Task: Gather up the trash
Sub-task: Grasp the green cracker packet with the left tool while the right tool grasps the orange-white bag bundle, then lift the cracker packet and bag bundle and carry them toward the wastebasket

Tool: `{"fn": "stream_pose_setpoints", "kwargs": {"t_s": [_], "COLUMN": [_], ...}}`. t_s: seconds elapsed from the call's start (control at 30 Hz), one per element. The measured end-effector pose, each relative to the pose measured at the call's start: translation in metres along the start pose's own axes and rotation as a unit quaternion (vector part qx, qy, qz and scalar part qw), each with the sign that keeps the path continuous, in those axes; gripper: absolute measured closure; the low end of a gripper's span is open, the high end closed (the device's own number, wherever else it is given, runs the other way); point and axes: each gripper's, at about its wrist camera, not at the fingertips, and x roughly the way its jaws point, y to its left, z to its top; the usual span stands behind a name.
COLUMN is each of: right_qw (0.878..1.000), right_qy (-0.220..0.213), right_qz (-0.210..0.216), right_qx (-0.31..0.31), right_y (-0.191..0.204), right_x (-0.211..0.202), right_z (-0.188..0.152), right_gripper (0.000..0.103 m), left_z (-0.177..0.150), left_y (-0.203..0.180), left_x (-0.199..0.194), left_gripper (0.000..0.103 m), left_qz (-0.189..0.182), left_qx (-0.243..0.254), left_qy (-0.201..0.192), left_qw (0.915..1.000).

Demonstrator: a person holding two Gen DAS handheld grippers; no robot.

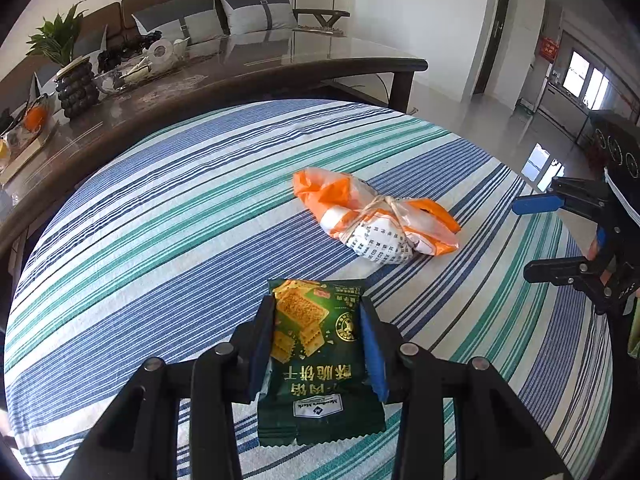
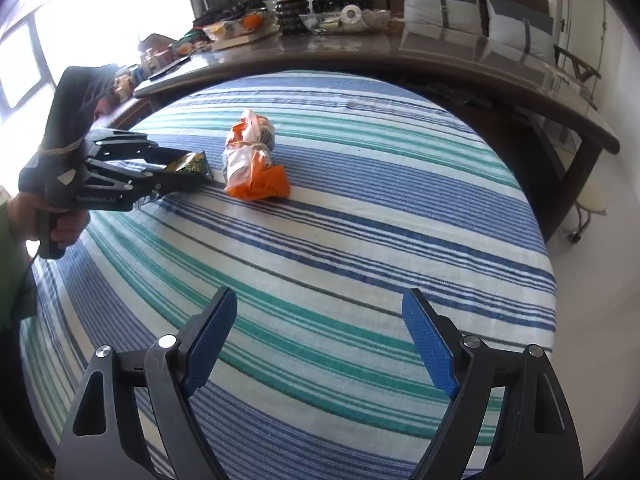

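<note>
A green cracker packet (image 1: 320, 360) lies flat on the striped cloth (image 1: 160, 220), and my left gripper (image 1: 318, 304) is shut on it, the blue pads pressing its two long sides. From the right wrist view the same packet (image 2: 192, 166) sticks out of the left gripper (image 2: 202, 170) at the far left. An orange and white plastic bundle tied with string (image 1: 376, 216) (image 2: 252, 160) rests just beyond it, untouched. My right gripper (image 2: 320, 294) hangs open over bare cloth (image 2: 360, 220), well short of the bundle; it also shows at the right edge (image 1: 522, 238).
A long dark glass-topped table (image 1: 240, 68) runs behind the cloth, crowded with a potted plant (image 1: 60, 36), a dark knobbly vase (image 1: 76, 88), a tape roll (image 1: 160, 50) and bowls. A sofa with grey cushions (image 1: 256, 12) stands behind. A person's hand (image 2: 68, 224) grips the left handle.
</note>
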Motion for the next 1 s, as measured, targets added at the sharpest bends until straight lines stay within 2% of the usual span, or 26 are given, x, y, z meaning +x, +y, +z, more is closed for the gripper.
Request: {"fn": "stream_pose_setpoints", "kwargs": {"t_s": [0.07,0.2,0.37,0.4,0.43,0.47,0.5,0.63,0.73,1.0], "right_qw": [1.000,0.999,0.997,0.997,0.997,0.997,0.997,0.998,0.999,0.999], "right_qy": [0.005,0.017,0.045,0.053,0.050,0.051,0.053,0.042,0.031,0.001], "right_qz": [0.014,0.031,0.011,0.008,-0.008,-0.007,-0.002,-0.011,-0.018,-0.050], "right_qx": [0.002,-0.011,-0.059,-0.058,-0.062,-0.063,-0.055,-0.043,-0.030,-0.015], "right_y": [0.003,0.024,0.056,0.058,0.059,0.058,0.056,0.048,0.037,0.030], "right_x": [0.016,0.049,0.084,0.089,0.089,0.087,0.085,0.059,0.030,-0.032], "right_z": [0.019,0.058,0.085,0.087,0.089,0.089,0.089,0.071,0.046,-0.030], "right_gripper": [0.017,0.018,0.024,0.035,0.054,0.059,0.059,0.059,0.059,0.059], "left_z": [-0.003,-0.011,-0.018,-0.020,-0.021,-0.023,-0.025,-0.033,-0.040,-0.059], "left_y": [0.008,0.015,0.017,0.017,0.017,0.017,0.016,0.002,-0.020,-0.074], "left_x": [-0.006,-0.014,-0.022,-0.024,-0.027,-0.030,-0.034,-0.051,-0.063,-0.081], "left_gripper": [0.062,0.062,0.062,0.062,0.062,0.062,0.062,0.062,0.062,0.062], "left_qz": [-0.003,0.018,0.027,0.029,0.031,0.033,0.033,0.036,0.044,0.093], "left_qx": [-0.030,-0.068,-0.106,-0.114,-0.123,-0.133,-0.143,-0.173,-0.182,-0.170], "left_qy": [-0.002,-0.003,-0.005,-0.006,-0.006,-0.008,-0.011,-0.022,-0.029,-0.047], "left_qw": [0.9995,0.9975,0.9940,0.9930,0.9919,0.9905,0.9891,0.9841,0.9819,0.9799]}}
